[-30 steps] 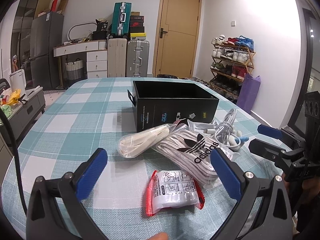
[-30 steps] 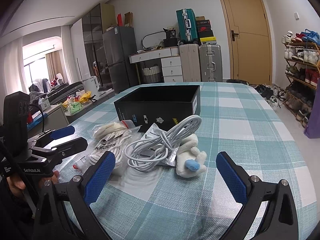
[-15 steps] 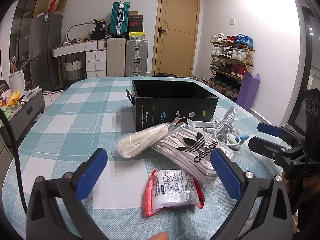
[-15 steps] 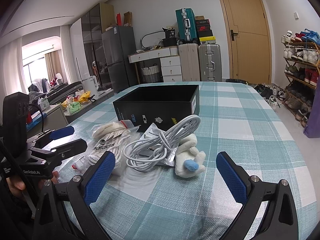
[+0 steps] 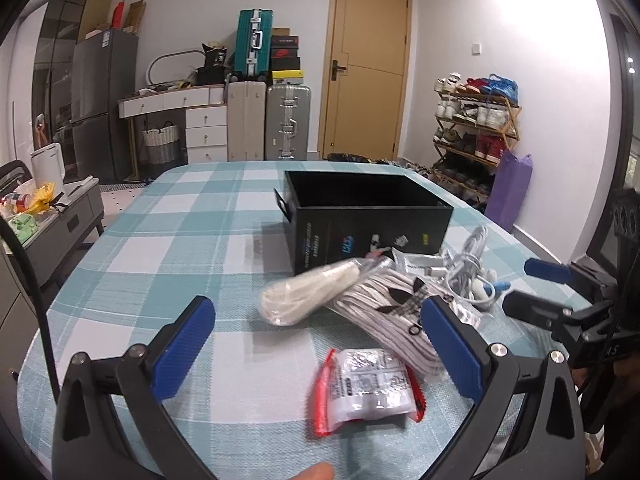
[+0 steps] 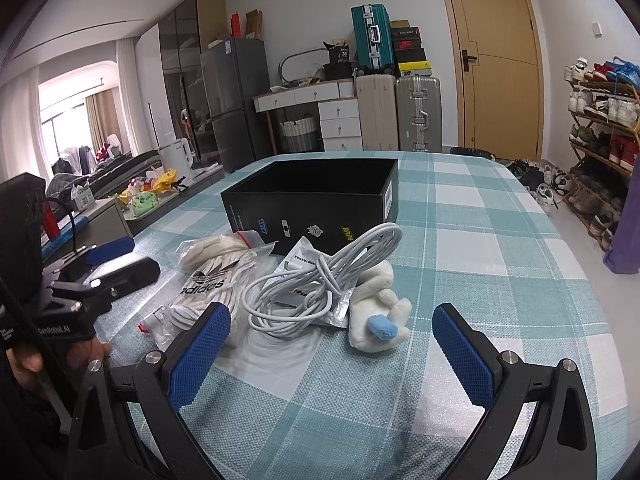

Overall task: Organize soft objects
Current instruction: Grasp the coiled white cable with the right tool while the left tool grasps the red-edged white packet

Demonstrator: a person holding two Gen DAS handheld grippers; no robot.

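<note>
Soft objects: bagged socks [image 5: 384, 312], sealed packet [image 5: 368, 392], plush toy [image 6: 380, 312] and cable [image 6: 320, 280] beside black box [image 5: 360, 224] on checked desk [image 5: 168, 248].
Left tool [image 5: 320, 344]: jaws apart, empty.
Right tool [image 6: 332, 344]: jaws apart, empty.

Black box [image 5: 368, 224]: floor hidden behind near wall, contents indeterminate | left gripper [image 5: 318, 344]: finger bases running off bottom edge | red-edged packet [image 5: 366, 392]: print blurring, unreadable | right gripper [image 6: 330, 350]: lower frame cut off | white plush [image 6: 378, 312]: far side hiding behind cable coil [image 6: 320, 284]
</note>
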